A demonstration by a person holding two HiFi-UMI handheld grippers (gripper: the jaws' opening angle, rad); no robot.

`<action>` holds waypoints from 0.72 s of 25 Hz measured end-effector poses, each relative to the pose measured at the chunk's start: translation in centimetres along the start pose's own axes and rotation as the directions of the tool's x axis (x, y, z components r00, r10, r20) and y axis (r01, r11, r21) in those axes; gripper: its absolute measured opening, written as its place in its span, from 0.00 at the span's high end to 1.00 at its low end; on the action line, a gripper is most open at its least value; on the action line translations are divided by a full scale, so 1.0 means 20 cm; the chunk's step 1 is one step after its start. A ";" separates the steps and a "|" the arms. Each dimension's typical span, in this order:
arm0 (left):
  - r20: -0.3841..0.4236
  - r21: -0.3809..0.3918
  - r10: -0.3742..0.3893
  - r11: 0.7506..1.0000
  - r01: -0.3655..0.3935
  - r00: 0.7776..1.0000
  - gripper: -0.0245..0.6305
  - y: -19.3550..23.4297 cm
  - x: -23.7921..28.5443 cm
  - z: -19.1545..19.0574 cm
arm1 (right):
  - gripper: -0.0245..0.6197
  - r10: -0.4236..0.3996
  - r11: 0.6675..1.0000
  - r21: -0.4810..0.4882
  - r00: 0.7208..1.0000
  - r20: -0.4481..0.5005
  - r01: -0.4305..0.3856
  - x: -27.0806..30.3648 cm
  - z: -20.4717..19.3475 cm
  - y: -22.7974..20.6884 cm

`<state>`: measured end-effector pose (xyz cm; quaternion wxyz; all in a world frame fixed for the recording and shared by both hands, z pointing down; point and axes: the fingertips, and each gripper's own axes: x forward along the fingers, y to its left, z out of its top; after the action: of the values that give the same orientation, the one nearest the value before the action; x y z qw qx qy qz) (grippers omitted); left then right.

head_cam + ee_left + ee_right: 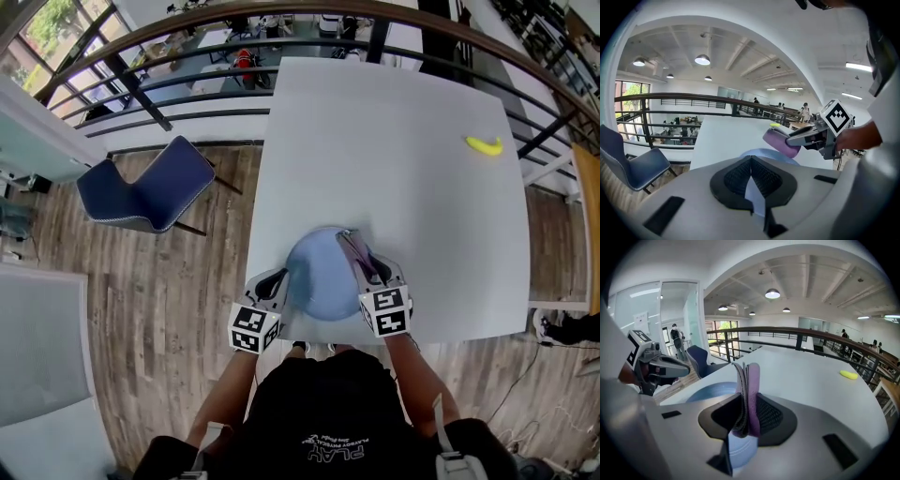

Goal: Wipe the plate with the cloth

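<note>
Plate: a pale blue round plate (319, 281) lies at the near edge of the white table (394, 159), about midway along that edge and directly before the person.
Cloth: a folded purple cloth (352, 246) stands on edge over the plate's right part. Its long axis runs from the near edge toward the far edge. Contact with the plate's face cannot be confirmed.
Right gripper: the right gripper (367, 265) is clamped on the cloth, the fold pinched between both jaws, at the plate's right rim.
Left gripper: the left gripper (279, 281) has its jaws closed down on the plate's left rim, with a thin blue edge showing between them. It is judged to be steadying the plate.
Key relation: the plate lies beneath and to the left of the right gripper. Its bare face spreads leftward toward the left gripper, so the right gripper is the one placed to wipe.
Stage: the wiping stance is judged set, and strokes across the face toward the left are called for.
Room: the near edge is close behind the plate, so a pull toward the person risks sliding it off. There is open table toward the far edge and to both sides.
Other items: a small yellow object (485, 144) lies near the far right corner, well apart. A blue chair (145, 192) stands off the left edge. A dark railing (187, 89) runs beyond the far edge.
</note>
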<state>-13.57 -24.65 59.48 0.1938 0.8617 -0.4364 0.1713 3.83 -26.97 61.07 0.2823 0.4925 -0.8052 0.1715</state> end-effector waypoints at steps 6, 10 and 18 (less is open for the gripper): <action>0.077 0.049 -0.039 0.998 0.036 0.996 0.94 -0.09 0.00 0.22 | 0.80 -0.003 1.000 -0.006 0.991 0.136 0.004 -0.14 0.22 0.02; 0.134 0.068 -0.061 0.996 0.052 0.989 0.94 -0.16 -0.02 0.37 | 0.80 -0.004 1.000 -0.016 0.969 0.246 0.008 -0.24 0.39 0.03; 0.275 0.091 -0.054 0.995 0.030 0.960 0.94 -0.22 -0.09 0.75 | 0.80 -0.061 0.997 -0.018 0.882 0.467 0.079 -0.52 0.71 -0.06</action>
<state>-9.15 -28.19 44.83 0.0971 0.8938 -0.4331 0.0634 4.53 -28.07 43.48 0.0959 0.5428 -0.8341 0.0232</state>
